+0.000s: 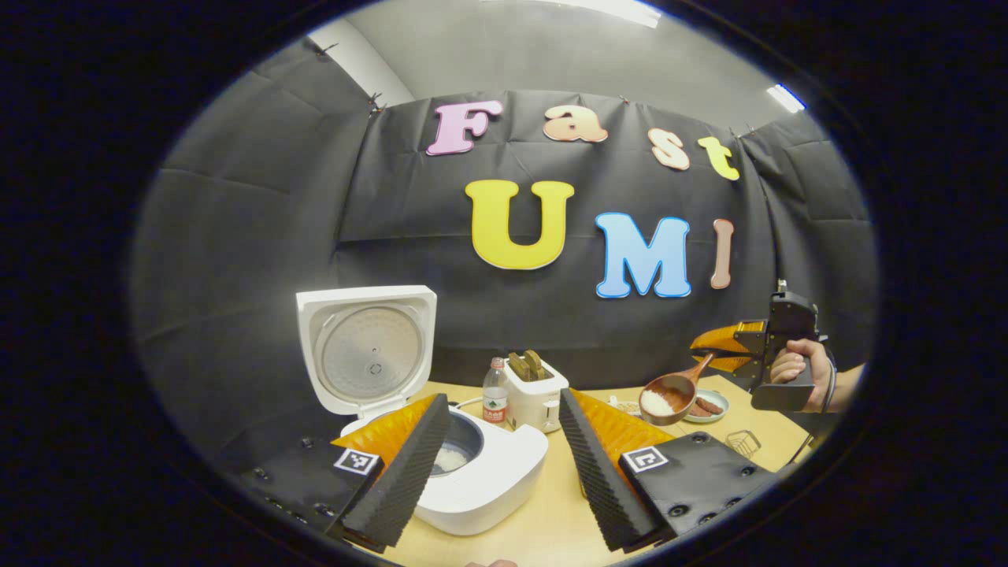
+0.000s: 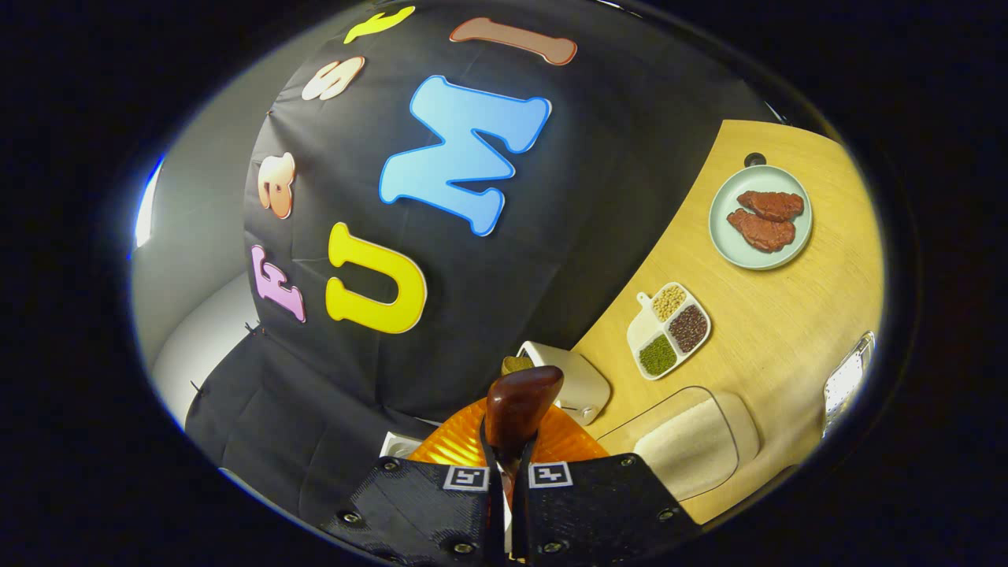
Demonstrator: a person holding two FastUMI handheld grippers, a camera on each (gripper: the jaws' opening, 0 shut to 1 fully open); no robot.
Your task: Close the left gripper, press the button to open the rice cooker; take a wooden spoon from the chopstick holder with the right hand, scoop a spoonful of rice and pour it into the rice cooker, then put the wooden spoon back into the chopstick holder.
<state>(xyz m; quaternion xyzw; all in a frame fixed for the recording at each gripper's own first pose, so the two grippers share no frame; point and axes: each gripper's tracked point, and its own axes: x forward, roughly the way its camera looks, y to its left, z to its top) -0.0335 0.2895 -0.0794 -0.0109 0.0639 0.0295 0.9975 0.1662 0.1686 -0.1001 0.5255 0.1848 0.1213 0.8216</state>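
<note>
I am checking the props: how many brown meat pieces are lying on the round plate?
2. Both meat pieces lie side by side on the round plate: one nearer the table's back edge, the other touching it.

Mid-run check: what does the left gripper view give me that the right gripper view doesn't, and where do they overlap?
Left gripper view alone: the open rice cooker with rice in its pot, a water bottle, the wooden spoon's bowl loaded with rice, the hand holding the right tool, and the open left tool.

Right gripper view alone: a divided dish of beans and grains, a clear container of rice, and the spoon's handle end pinched between the right tool's fingers.

Shared: the toaster, the plate of meat, the wooden table.
</note>
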